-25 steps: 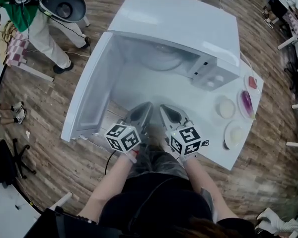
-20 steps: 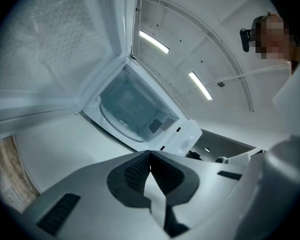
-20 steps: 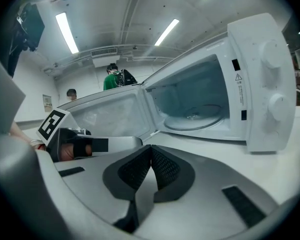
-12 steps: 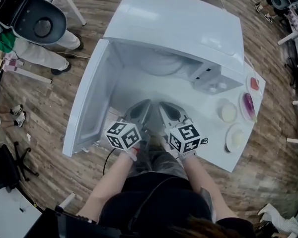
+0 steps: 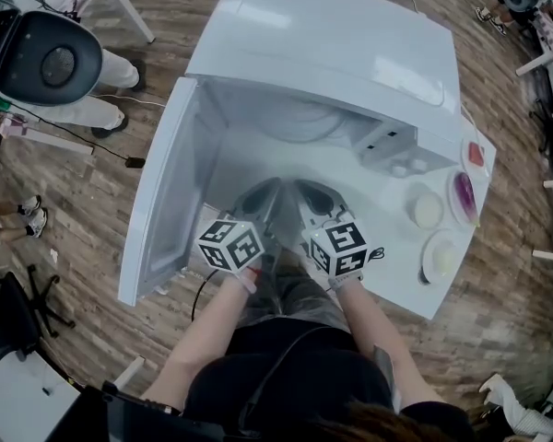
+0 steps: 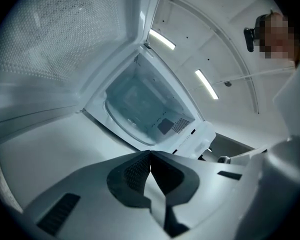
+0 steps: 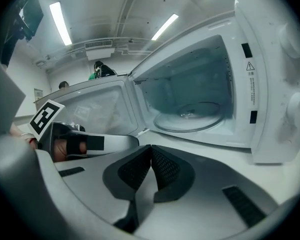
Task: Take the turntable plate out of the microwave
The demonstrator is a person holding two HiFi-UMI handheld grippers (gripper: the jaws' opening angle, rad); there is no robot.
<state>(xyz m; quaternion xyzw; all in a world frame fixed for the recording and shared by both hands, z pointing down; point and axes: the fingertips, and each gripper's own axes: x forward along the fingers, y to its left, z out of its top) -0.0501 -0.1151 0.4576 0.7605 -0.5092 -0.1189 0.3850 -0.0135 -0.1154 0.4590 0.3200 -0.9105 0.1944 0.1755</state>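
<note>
White microwave, turntable plate inside, warning-triangle label, print illegible

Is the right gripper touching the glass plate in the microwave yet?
Apart. The right gripper view shows the right gripper, jaws shut, in front of the open microwave; table surface lies between it and the turntable plate inside.

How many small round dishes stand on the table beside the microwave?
4, all right of the microwave: a red dish farthest back, a purple dish before it, a cream dish left of that, a white dish nearest the front. The microwave may hide others.
</note>
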